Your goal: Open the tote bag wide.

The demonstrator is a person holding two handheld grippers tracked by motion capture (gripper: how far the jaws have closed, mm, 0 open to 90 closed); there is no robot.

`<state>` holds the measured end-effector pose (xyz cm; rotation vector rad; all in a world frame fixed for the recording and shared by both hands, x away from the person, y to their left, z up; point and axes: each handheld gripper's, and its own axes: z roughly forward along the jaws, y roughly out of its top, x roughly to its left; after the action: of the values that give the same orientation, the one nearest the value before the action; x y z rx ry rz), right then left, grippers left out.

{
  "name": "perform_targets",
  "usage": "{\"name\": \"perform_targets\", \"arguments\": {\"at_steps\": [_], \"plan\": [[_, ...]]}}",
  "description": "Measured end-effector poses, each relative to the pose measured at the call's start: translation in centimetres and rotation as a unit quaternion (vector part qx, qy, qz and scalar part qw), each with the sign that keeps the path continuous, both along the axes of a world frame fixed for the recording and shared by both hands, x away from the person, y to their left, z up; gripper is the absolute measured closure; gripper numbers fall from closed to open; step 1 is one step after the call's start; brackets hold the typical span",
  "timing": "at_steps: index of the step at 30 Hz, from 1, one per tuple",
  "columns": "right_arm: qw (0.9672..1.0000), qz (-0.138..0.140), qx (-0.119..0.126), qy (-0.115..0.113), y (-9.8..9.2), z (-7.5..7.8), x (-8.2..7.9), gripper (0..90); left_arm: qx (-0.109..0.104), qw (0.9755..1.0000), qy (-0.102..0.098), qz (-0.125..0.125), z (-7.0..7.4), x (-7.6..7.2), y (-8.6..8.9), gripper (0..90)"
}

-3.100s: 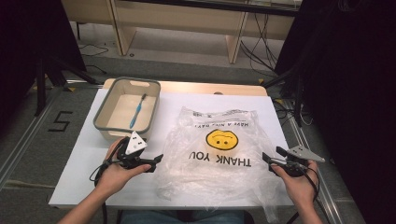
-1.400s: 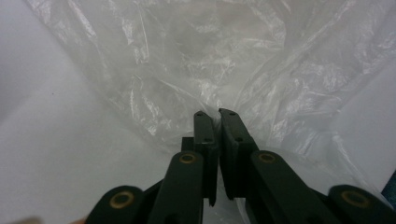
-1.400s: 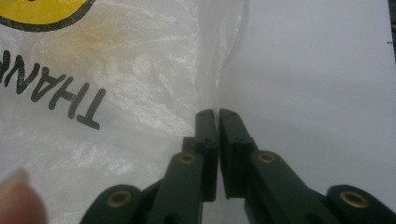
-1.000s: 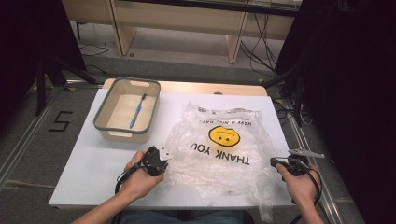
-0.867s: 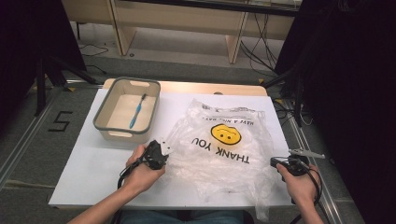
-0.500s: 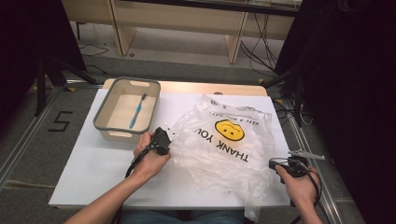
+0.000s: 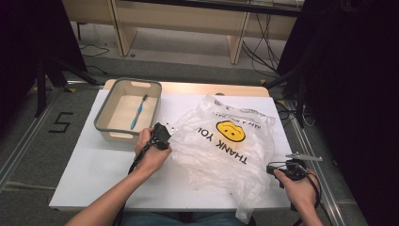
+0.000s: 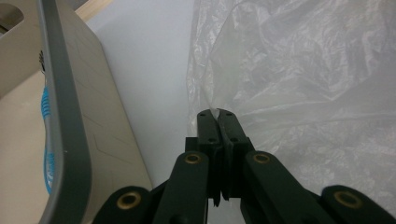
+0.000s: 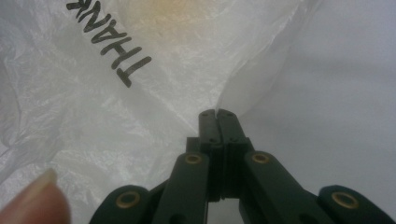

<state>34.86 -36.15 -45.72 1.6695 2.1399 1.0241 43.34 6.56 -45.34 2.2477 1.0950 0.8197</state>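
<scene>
- Across the middle and right of the white table (image 7: 94,169) lies a crumpled clear plastic bag (image 7: 221,155), printed with a yellow smiley face (image 7: 230,131) and black "THANK YOU" lettering (image 7: 226,147); one bottom corner of it droops over the table's near edge
- At the bag's left edge sits the left gripper (image 7: 161,136), held in the person's left hand (image 7: 150,153). Its jaws are pressed together on a fold of the film (the left gripper view shows the plastic (image 8: 299,84) pinched right at the black tips (image 8: 215,113)), and the film rises a little off the table there
- Near the table's near right corner, the right gripper (image 7: 289,168) rests in the right hand (image 7: 299,188), beside the bag's right edge. Its jaws are likewise closed on the bag: in the right gripper view (image 9: 217,113) a peak of plastic (image 9: 252,88) runs into the closed tips, with the word "THANK" (image 9: 109,44) just beyond and a blurred fingertip (image 9: 39,198) at the lower left
- Toward the table's far left corner stands a beige tub with a grey rim (image 7: 106,110), just beside the left gripper, and a blue toothbrush (image 7: 137,111) lies inside it; the same rim (image 8: 65,116) and brush (image 8: 46,135) show in the left gripper view
</scene>
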Motion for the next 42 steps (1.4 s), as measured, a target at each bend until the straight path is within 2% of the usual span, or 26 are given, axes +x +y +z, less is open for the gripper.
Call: {"name": "perform_targets", "arguments": {"at_steps": [9, 16, 18, 19, 20, 21, 22, 24, 25, 27, 30, 31, 32, 33, 34, 35, 36, 37, 38, 40, 42], "plan": [[0.9997, 0.022, 0.005, -0.004, 0.3, -0.1, 0.1, 90.0, -0.014, 0.9998, -0.011, 0.010, 0.2, 0.8, 0.0, 88.8], [0.9992, 0.037, -0.009, -0.008, 0.6, -0.2, 0.2, 88.1, -0.019, 0.9996, -0.021, 0.009, 0.1, 1.2, 0.0, 88.4], [0.9993, 0.033, -0.015, -0.010, 0.6, -0.1, 0.2, 81.4, -0.021, 0.9995, -0.023, 0.009, 0.1, 1.2, 0.0, 87.5], [0.9990, 0.032, -0.027, -0.015, 0.6, -0.1, 0.2, 78.5, -0.021, 0.9994, -0.025, 0.007, 0.1, 1.2, 0.0, 87.0], [0.9990, 0.032, -0.027, -0.015, 0.6, -0.1, 0.2, 78.5, -0.020, 0.9994, -0.026, 0.005, 0.1, 1.2, 0.0, 87.0], [0.9985, 0.030, -0.040, -0.019, 0.6, 0.0, 0.2, 75.7, -0.019, 0.9995, -0.026, 0.005, 0.1, 1.2, -0.1, 86.5], [0.9984, 0.025, -0.043, -0.029, 0.5, 0.1, 0.2, 70.9, -0.015, 0.9996, -0.025, 0.001, 0.1, 1.1, 0.0, 85.6], [0.9981, 0.022, -0.047, -0.034, 0.4, 0.2, 0.1, 68.7, -0.014, 0.9995, -0.026, 0.000, 0.2, 1.1, -0.1, 85.1], [0.9974, 0.011, -0.053, -0.047, 0.3, 0.4, 0.1, 62.5, -0.015, 0.9995, -0.027, 0.000, 0.2, 1.1, -0.1, 83.4], [0.9958, 0.002, -0.061, -0.068, 0.2, 0.7, -0.1, 58.1, -0.018, 0.9994, -0.030, -0.001, 0.2, 1.1, 0.0, 80.4], [0.9916, -0.009, -0.069, -0.109, 0.2, 1.3, -0.2, 51.8, -0.020, 0.9991, -0.038, -0.005, 0.4, 1.0, -0.1, 72.4], [0.9916, -0.009, -0.069, -0.109, 0.2, 1.3, -0.2, 51.8, -0.020, 0.9991, -0.038, -0.005, 0.4, 1.0, -0.1, 69.4], [0.9880, -0.014, -0.075, -0.134, 0.2, 1.6, -0.3, 48.4, -0.020, 0.9988, -0.045, -0.007, 0.5, 0.9, -0.1, 65.5], [0.9880, -0.014, -0.075, -0.134, 0.2, 1.6, -0.3, 48.4, -0.021, 0.9985, -0.049, -0.007, 0.5, 0.9, -0.2, 65.5], [0.9837, -0.024, -0.082, -0.158, 0.1, 2.0, -0.4, 44.7, -0.025, 0.9982, -0.053, -0.007, 0.7, 0.8, -0.2, 59.7], [0.9837, -0.024, -0.082, -0.158, 0.1, 2.0, -0.4, 44.7, -0.027, 0.9980, -0.057, -0.007, 0.8, 0.7, -0.2, 59.7], [0.9794, -0.027, -0.078, -0.184, 0.0, 2.5, -0.4, 43.8, -0.031, 0.9978, -0.058, -0.008, 1.0, 0.5, -0.2, 54.6], [0.9794, -0.027, -0.078, -0.184, 0.0, 2.5, -0.4, 43.8, -0.035, 0.9975, -0.060, -0.011, 1.2, 0.4, -0.2, 54.6], [0.9771, -0.010, -0.075, -0.199, 0.3, 2.7, -0.4, 43.0, -0.040, 0.9971, -0.062, -0.015, 1.4, 0.1, -0.1, 50.0], [0.9766, -0.001, -0.075, -0.201, 0.6, 2.8, -0.4, 42.5, -0.049, 0.9966, -0.062, -0.023, 1.9, -0.5, 0.0, 48.1], [0.9751, 0.034, -0.070, -0.208, 1.7, 2.8, -0.3, 42.1, -0.062, 0.9958, -0.061, -0.030, 2.4, -1.2, 0.2, 43.7]]}}
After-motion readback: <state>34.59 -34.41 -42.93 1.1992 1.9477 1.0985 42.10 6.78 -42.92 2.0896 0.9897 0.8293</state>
